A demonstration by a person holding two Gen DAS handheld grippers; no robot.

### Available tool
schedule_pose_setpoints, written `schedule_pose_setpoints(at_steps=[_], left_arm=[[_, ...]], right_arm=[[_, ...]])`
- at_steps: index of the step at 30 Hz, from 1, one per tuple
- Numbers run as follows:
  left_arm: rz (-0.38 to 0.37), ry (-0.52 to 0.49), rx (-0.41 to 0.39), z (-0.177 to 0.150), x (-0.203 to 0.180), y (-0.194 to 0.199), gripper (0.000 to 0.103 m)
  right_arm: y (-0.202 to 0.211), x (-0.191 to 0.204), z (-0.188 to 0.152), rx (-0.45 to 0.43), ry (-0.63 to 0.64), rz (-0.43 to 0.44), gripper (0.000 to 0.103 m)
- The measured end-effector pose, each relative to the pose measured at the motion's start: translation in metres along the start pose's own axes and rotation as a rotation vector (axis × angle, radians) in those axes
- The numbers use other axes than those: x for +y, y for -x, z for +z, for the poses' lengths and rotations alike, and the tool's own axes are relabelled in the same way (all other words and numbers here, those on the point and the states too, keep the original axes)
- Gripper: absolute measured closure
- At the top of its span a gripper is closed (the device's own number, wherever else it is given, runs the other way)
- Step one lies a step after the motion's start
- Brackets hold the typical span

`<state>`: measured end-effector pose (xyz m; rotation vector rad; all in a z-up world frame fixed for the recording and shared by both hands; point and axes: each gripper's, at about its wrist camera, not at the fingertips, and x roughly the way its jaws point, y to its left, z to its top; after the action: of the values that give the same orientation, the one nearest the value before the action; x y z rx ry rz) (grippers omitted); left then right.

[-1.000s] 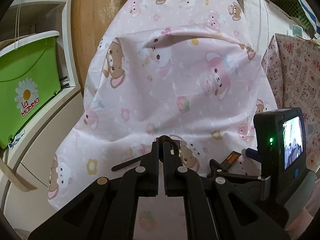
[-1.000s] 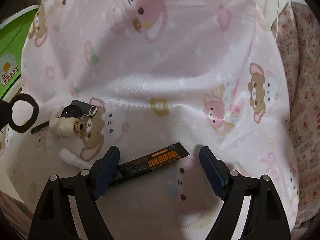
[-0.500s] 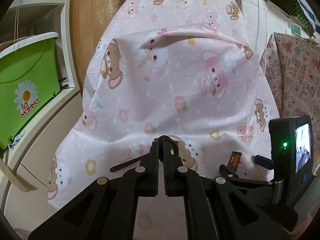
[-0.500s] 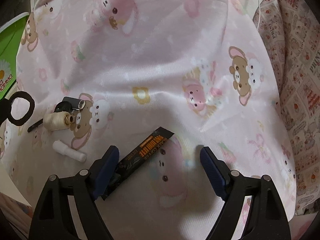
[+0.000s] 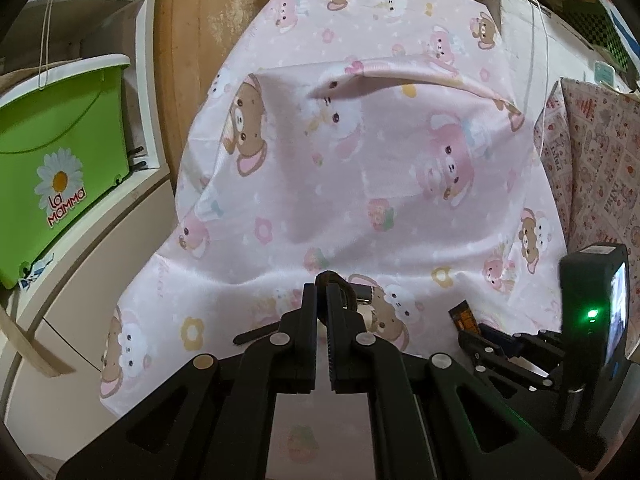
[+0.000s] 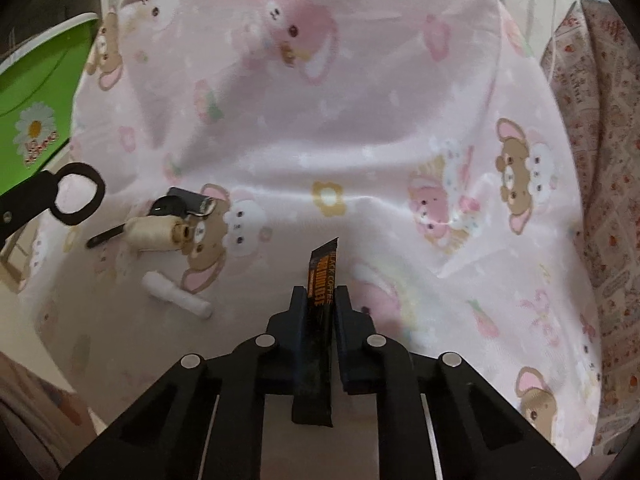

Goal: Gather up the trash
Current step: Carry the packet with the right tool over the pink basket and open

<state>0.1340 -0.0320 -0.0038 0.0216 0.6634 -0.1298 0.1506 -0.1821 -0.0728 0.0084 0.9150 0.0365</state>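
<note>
A black coffee sachet (image 6: 322,280) with orange lettering stands lengthwise between the fingers of my right gripper (image 6: 320,292). The jaws are closing and the pads press on its sides, just above the pink bear-print sheet (image 6: 360,152). In the left wrist view the same sachet (image 5: 464,315) pokes up from the right gripper (image 5: 490,342) at lower right. My left gripper (image 5: 321,290) is shut on a black ring (image 5: 332,279). That ring (image 6: 76,194) also hangs at the left edge of the right wrist view.
Left of the sachet on the sheet lie a cream thread spool (image 6: 156,234), a small black cylinder (image 6: 188,202), a thin black stick (image 6: 104,238) and a white roll (image 6: 178,296). A green bin (image 5: 52,168) sits on a shelf at the left. Patterned fabric (image 5: 596,168) lies to the right.
The right jaws have gone from wide open to closed on the sachet, which has turned from slanting across the sheet to pointing straight away. The left gripper has stayed still with the ring.
</note>
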Motion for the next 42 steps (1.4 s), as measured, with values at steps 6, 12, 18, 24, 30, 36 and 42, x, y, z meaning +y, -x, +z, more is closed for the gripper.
schedule_pose_setpoints(at_steps=[6,12,18,24,30,36,42], left_arm=[[0.001,0.001,-0.016,0.002,0.004,0.006,0.099],[-0.007,0.002,-0.023,0.002,0.006,0.009,0.099],[-0.008,-0.006,-0.025,0.001,0.006,0.012,0.099],[-0.023,-0.013,-0.022,-0.001,0.006,0.019,0.099],[-0.086,0.015,0.013,-0.004,0.008,0.026,0.099],[-0.055,-0.017,-0.011,-0.003,0.006,0.046,0.099],[-0.092,-0.011,0.013,-0.007,0.005,0.063,0.099]], right_arm=[[0.021,-0.015,-0.001,-0.064,-0.049,0.126,0.097],[0.051,-0.024,0.006,-0.164,-0.024,0.172,0.097],[0.060,-0.036,0.008,-0.159,0.001,0.248,0.097],[0.057,-0.050,0.000,-0.122,-0.040,0.319,0.097],[0.061,-0.056,-0.006,-0.112,-0.045,0.322,0.097],[0.066,-0.044,-0.017,-0.107,-0.023,0.286,0.097],[0.085,-0.033,-0.029,-0.120,0.024,0.299,0.097]])
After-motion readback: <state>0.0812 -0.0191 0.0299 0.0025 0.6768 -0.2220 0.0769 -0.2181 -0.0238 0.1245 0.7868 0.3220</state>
